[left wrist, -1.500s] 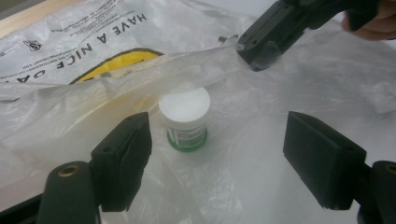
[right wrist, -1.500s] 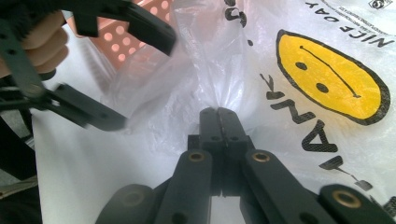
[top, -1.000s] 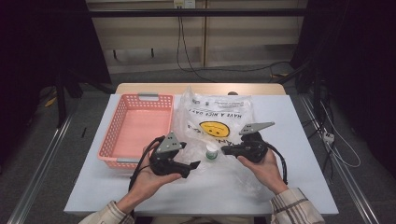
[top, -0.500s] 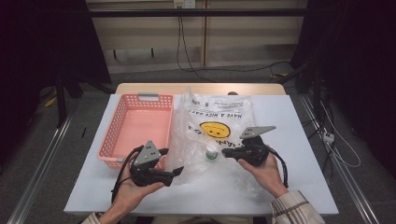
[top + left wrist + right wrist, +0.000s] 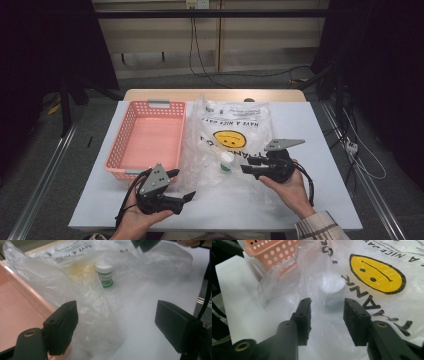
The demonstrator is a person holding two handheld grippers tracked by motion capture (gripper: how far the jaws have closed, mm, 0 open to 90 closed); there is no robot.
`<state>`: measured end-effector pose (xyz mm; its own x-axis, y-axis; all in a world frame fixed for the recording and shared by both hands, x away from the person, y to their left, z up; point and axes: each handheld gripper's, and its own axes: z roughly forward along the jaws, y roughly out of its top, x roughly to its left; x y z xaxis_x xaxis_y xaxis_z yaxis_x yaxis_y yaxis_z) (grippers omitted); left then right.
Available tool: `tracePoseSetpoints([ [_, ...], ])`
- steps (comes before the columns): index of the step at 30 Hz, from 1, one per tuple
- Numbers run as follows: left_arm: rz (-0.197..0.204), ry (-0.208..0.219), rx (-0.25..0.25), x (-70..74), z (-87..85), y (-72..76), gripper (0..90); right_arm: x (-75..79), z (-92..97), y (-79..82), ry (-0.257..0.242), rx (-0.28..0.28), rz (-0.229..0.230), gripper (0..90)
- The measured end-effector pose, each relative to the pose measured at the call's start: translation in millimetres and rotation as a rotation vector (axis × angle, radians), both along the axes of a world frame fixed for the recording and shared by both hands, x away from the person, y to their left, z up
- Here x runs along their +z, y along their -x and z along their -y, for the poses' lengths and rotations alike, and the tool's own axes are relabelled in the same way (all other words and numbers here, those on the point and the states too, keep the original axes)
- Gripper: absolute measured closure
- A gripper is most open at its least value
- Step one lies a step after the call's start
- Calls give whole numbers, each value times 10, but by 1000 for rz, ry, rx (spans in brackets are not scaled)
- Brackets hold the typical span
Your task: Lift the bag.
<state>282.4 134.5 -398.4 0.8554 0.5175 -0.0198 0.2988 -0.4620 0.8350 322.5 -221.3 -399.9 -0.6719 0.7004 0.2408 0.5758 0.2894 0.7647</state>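
Now that the left gripper (image 5: 186, 196) sits at the near left of the white surface (image 5: 320, 200), back from where it hovered beside the plastic bag (image 5: 235, 145) a second ago, its fingers (image 5: 61, 326) stand wide apart with nothing between them, in front of the near corner of the pink basket (image 5: 131, 145). In the left gripper view, loose film lies under and ahead of the jaws, but the pads touch none of it.

Farther in, the right gripper (image 5: 248, 165) has hardly shifted, yet its jaws have just been opening from a tight pinch. In the right gripper view its fingers (image 5: 303, 315) are now parted, with a thin upright fold of the clear bag rising between them; the pads no longer seem to press on it, so the film looks freed rather than held.

Just beyond those fingertips stands the small bottle (image 5: 226, 161), white-capped with a green label, upright and wrapped in the bag, close below the yellow smiley print (image 5: 229, 139). The basket beside the bag is empty.

I judge that both hands have let go of the bag, so the bottle is still to be taken out; the next grip likely has to reopen the bag's mouth or reach the bottle through it.
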Motion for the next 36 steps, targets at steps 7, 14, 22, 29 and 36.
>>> tracePoseSetpoints([
  [7, -28, -50, -33, -129, 40, 89, 189, 22, 181, 235, 7, -76, 43, 396],
  [14, -49, -105, -36, -291, 104, 126, 197, 2, 420, 534, 26, -141, 55, 238],
  [22, -56, -123, -47, -387, 124, 33, 204, -146, 499, 747, 91, -166, 29, 171],
  [29, -79, -139, -51, -416, 111, -5, 230, -285, 571, 895, 100, -168, -50, 256],
  [36, -85, -161, -20, -470, 120, -74, 296, -375, 366, 921, 112, -14, -86, 557],
])
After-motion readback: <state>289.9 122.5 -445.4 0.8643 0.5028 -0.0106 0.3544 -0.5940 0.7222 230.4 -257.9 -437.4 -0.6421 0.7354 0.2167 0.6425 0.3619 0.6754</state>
